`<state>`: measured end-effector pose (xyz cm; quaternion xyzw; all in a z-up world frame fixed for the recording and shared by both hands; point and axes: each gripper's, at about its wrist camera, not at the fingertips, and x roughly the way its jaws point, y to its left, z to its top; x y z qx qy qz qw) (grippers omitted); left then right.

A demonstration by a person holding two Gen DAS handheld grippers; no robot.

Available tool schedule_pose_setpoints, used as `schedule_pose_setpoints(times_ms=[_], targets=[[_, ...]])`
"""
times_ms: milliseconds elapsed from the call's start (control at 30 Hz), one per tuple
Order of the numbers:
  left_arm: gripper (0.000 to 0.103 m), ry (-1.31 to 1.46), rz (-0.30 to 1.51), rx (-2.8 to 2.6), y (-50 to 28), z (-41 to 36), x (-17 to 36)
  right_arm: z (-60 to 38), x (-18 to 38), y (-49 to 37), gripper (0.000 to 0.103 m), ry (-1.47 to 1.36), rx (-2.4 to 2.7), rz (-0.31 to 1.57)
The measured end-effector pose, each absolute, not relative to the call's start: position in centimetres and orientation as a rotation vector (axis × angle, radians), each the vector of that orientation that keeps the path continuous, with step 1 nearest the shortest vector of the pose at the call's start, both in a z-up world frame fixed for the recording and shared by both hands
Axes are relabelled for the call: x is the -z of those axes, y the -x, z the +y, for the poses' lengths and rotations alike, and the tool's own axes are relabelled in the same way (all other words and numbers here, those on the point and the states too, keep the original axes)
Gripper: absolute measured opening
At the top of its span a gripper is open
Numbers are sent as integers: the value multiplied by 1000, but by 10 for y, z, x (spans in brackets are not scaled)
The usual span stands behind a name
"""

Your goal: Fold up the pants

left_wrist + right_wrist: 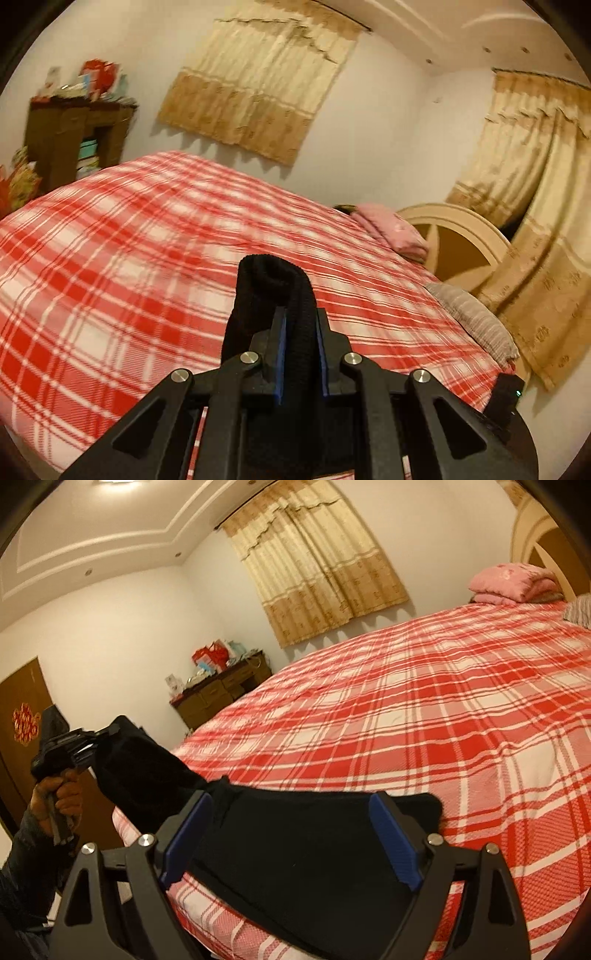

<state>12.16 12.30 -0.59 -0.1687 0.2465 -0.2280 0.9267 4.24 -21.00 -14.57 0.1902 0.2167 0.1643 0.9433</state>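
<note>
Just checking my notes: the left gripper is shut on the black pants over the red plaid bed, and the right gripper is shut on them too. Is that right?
Not quite. The right gripper is open; the right wrist view shows its jaws spread wide with the black pants lying between them. The left gripper is indeed shut on the pants over the red plaid bed.

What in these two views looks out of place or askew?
The window curtain sags unevenly along its top edge, as if partly unhooked. The black pants are bunched, which suits mid-fold. Nothing else stands out.
</note>
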Motion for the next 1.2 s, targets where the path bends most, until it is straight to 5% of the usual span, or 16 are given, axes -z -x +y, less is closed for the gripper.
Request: schedule_pose_setpoints(times_ms=[400, 800, 1200], targets=[[13, 193, 589, 649, -128, 5, 8, -262, 143, -39, 92, -564, -186, 381], [13, 64, 757, 751, -139, -106, 71, -297, 144, -33, 93, -662, -52, 371], [19, 60, 833, 837, -110, -142, 111, -301, 149, -37, 93, -679, -47, 403]])
